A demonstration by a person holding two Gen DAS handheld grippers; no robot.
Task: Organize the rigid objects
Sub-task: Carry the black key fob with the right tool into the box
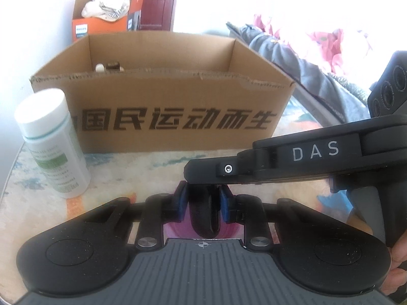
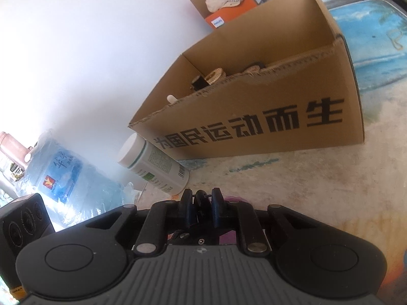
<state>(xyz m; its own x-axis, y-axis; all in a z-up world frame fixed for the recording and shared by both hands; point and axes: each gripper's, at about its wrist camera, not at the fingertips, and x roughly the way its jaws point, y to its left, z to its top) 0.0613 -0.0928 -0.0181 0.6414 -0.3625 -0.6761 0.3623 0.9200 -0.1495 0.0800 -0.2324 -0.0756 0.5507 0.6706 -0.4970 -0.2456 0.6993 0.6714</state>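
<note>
The left gripper (image 1: 203, 203) has its blue-padded fingers (image 1: 181, 203) pinching a dark round-edged object (image 1: 204, 211) low over the pale patterned bench (image 1: 142, 167); the right gripper (image 2: 201, 207) pinches a small black part (image 2: 202, 204); the open brown cardboard box (image 1: 178, 122) stands beyond, a white plastic bottle (image 1: 54, 142) left of it.

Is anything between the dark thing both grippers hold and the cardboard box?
Nothing lies on the table between the dark object and the cardboard box; only its near wall to clear. The white bottle stands aside, at the box's left corner.
</note>
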